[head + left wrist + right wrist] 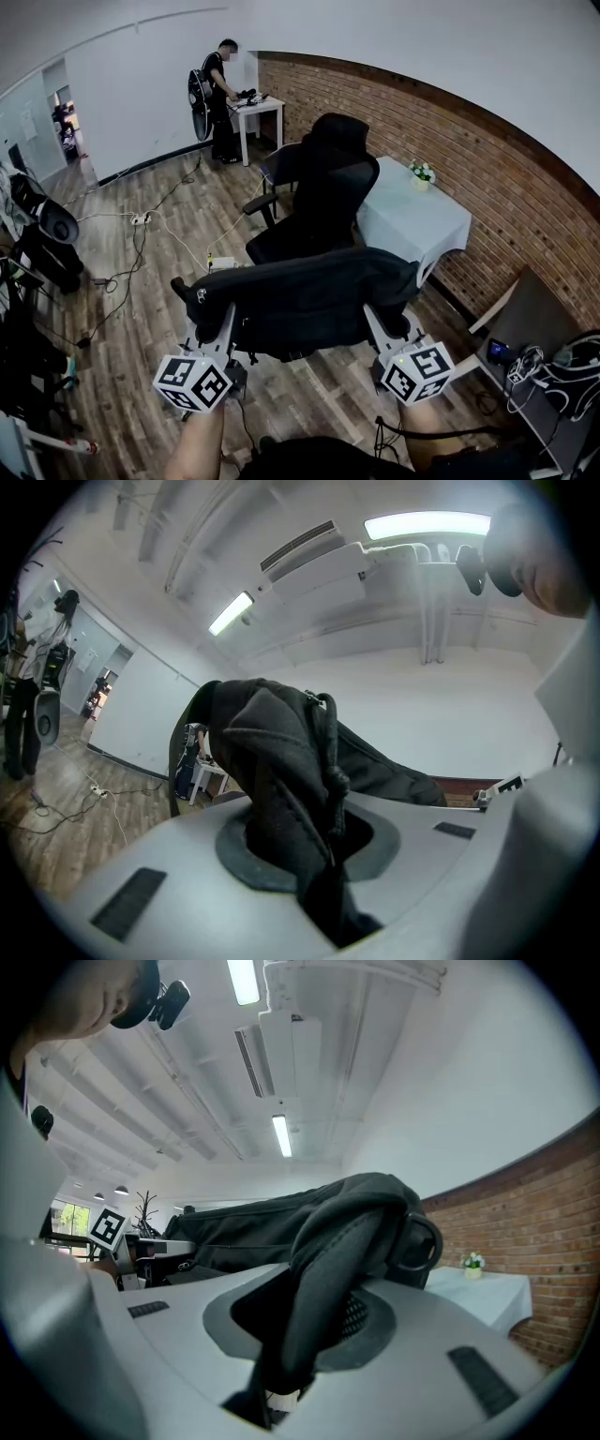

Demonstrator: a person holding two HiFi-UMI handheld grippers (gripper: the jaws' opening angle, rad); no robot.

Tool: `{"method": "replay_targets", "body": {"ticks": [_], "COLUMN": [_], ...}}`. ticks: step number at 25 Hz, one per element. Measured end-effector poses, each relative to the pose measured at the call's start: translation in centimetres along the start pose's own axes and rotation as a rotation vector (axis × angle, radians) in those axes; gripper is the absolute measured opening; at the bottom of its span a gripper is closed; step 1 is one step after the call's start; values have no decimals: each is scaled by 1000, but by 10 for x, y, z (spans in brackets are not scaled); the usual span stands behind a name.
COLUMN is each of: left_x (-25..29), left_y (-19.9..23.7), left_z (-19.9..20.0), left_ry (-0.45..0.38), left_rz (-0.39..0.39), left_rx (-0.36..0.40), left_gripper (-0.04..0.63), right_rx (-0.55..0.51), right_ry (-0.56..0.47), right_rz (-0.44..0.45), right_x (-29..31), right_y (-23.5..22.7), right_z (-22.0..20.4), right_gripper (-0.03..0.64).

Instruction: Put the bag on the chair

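My left gripper (223, 323) and right gripper (379, 330) each clamp 1 end of the long black fabric bag (300, 298), stretched crosswise; black office chair (328, 192) dead ahead, just beyond.

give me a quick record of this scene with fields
bag: black, held in the air by its two ends, not yet on the chair
left hand-held gripper: shut on the bag's left end
right hand-held gripper: shut on the bag's right end
chair: black office chair, just beyond the bag
table: white-clothed, right of the chair
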State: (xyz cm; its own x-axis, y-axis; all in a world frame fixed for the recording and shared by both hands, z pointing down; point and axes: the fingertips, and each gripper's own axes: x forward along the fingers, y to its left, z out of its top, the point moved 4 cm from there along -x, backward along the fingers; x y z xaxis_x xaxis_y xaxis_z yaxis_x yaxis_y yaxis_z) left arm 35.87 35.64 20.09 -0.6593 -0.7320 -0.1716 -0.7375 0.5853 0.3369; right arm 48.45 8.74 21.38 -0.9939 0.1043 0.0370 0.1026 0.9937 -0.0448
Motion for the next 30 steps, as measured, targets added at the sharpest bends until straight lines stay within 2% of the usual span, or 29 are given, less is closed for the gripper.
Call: {"method": "replay_targets", "body": {"ticks": [8,26,30], "left_x": [-10,-22,-16], "left_y": [18,86,94], "left_z": [5,16,20], "left_ry": [1,-3,-12], "left_rz": [4,-39,-44], "left_rx": [-18,-84,-84], "left_gripper": [66,66,66], "right_rx": [-14,-57,-44], "right_ry": [7,9,10], "right_rz": [-1,-22,-39], "right_x": [9,46,57], "right_y": [19,73,73], "right_z": [-2,-4,-1], "right_gripper": [92,92,92]}}
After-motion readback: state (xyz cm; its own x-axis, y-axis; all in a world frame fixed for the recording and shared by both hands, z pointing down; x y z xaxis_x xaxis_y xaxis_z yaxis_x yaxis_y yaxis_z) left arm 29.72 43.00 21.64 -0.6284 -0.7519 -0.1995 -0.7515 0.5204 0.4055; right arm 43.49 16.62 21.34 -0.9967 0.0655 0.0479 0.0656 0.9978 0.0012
